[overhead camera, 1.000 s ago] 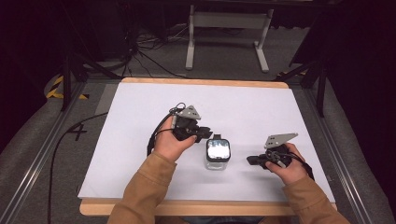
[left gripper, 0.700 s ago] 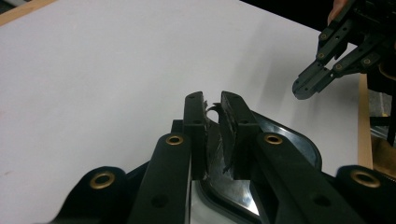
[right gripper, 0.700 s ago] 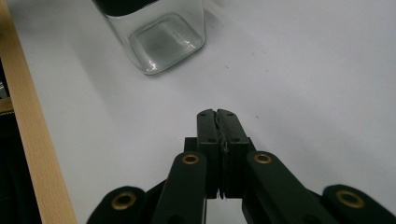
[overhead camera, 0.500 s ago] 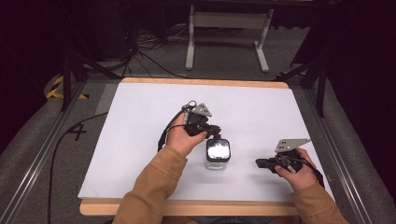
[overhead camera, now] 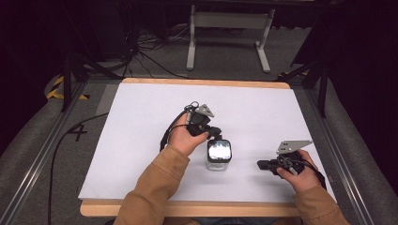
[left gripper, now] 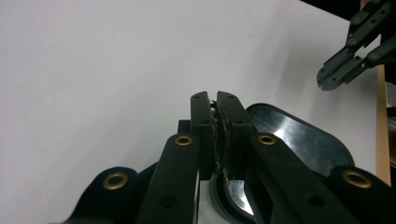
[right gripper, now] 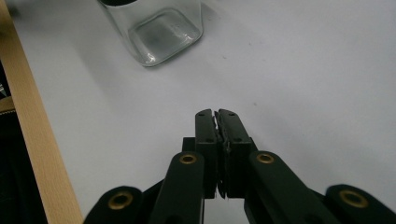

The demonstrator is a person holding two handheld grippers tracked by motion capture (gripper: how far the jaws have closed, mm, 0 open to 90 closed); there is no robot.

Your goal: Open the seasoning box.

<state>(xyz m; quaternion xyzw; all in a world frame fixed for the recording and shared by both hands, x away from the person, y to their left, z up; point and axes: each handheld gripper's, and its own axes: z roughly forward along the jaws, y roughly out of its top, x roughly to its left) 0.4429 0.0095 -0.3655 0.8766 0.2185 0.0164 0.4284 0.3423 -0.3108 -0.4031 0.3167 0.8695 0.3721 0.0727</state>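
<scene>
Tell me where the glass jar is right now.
In the high view the glass jar stands near the table's front-centre, just beneath the left gripper, with the right gripper off to its right.

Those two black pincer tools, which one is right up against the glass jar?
The left gripper, held in the person's left hand, sits at the jar lid's rim with jaws shut. The right gripper rests apart near the table's front edge.

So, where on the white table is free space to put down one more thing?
Free: the far strip of the white table, and the left side. Crowded: the near middle, where the left gripper sits by the glass jar, with the right gripper beside.
</scene>
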